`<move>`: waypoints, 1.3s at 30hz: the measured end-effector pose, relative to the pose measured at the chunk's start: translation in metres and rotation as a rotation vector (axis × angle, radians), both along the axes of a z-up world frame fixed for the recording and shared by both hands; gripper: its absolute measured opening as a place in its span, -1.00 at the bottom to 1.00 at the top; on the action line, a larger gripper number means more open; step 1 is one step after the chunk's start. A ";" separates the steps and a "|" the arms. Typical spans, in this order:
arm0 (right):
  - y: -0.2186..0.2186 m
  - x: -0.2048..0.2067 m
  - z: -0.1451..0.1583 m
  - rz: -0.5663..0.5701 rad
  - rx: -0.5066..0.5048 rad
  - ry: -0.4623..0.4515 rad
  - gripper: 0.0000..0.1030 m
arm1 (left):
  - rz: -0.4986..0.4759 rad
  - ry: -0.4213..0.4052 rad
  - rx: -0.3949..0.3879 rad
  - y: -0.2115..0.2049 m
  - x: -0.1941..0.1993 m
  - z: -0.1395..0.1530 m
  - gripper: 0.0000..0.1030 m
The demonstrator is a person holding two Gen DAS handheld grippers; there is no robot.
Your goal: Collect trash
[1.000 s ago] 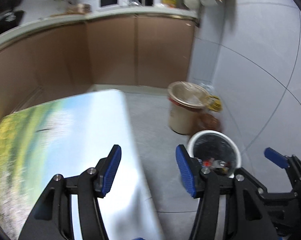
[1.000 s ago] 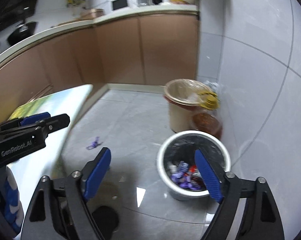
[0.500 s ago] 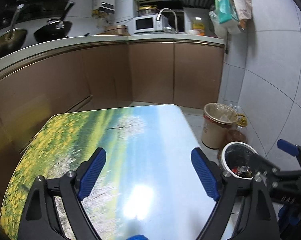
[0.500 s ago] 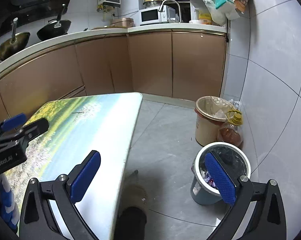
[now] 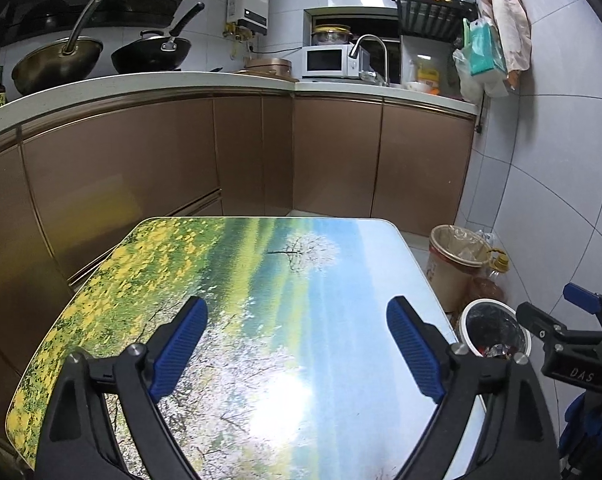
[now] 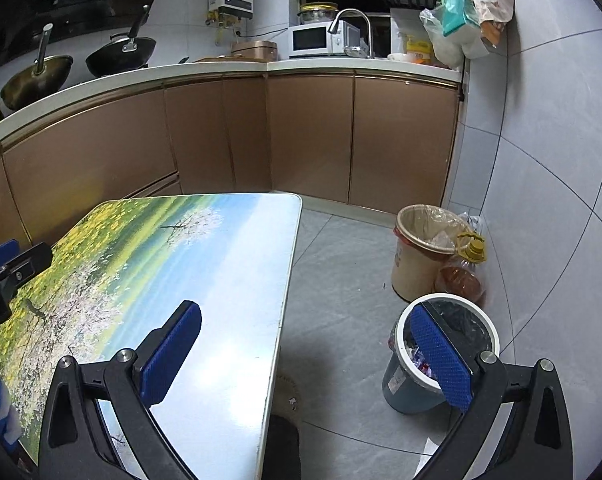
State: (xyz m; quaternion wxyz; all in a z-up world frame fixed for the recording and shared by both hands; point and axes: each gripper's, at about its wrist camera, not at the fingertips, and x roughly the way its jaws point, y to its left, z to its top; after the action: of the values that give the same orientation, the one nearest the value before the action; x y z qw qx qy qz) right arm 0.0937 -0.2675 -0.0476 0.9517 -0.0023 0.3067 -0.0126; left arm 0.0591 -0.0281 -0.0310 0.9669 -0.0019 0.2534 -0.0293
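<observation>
blue-padded left gripper (image 5: 297, 344) and right gripper (image 6: 305, 356) raised from floor level to above the printed table (image 5: 237, 264), both spread wide, holding nothing. wrappers now down in the white-rimmed bin (image 6: 447, 344) beside the table; collecting likely finished.

Right tool (image 6: 305, 354) wide open — table (image 6: 221, 280) left, trash bin (image 6: 445, 356) right.
</observation>
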 end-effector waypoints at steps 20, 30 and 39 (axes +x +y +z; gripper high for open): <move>0.005 -0.009 0.006 -0.018 -0.039 -0.009 0.99 | 0.016 0.009 0.018 0.019 -0.017 -0.010 0.77; 0.009 -0.020 0.018 -0.019 -0.069 -0.049 0.99 | 0.012 0.000 0.073 0.013 -0.026 -0.004 0.77; 0.010 -0.030 0.027 -0.029 -0.086 -0.078 0.99 | 0.019 -0.024 0.086 0.011 -0.035 0.004 0.77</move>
State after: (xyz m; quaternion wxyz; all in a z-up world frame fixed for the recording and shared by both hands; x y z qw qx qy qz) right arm 0.0640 -0.2573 -0.0204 0.9617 -0.0382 0.2685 -0.0394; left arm 0.0240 -0.0167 -0.0267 0.9693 0.0378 0.2426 -0.0095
